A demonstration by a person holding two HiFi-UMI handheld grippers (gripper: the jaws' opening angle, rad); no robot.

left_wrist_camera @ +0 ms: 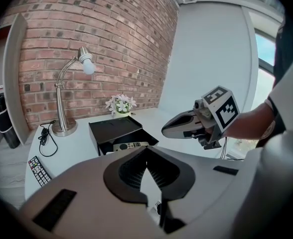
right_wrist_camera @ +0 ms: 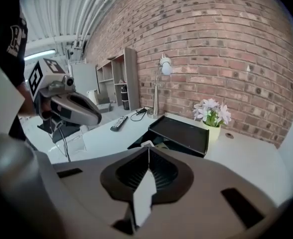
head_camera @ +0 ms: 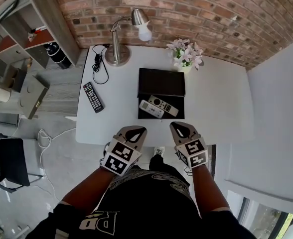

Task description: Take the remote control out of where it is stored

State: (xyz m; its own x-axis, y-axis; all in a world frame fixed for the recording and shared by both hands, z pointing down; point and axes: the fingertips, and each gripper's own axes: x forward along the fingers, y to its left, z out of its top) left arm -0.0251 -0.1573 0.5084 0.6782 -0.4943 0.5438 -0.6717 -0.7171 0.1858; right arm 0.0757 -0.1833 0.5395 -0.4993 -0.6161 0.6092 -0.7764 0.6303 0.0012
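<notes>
The left gripper (head_camera: 136, 130) and right gripper (head_camera: 178, 126) hover over the desk's (head_camera: 221, 103) near edge, each with its jaws pressed together on nothing. At their 12 o'clock, two pale remote controls (head_camera: 162, 105) lie inside the open black box (head_camera: 161, 81). The right gripper view shows only a pale corner of them, as that gripper's body covers the rest.

Two pale remotes (head_camera: 162, 105) lie in open black box (head_camera: 161, 82).
</notes>
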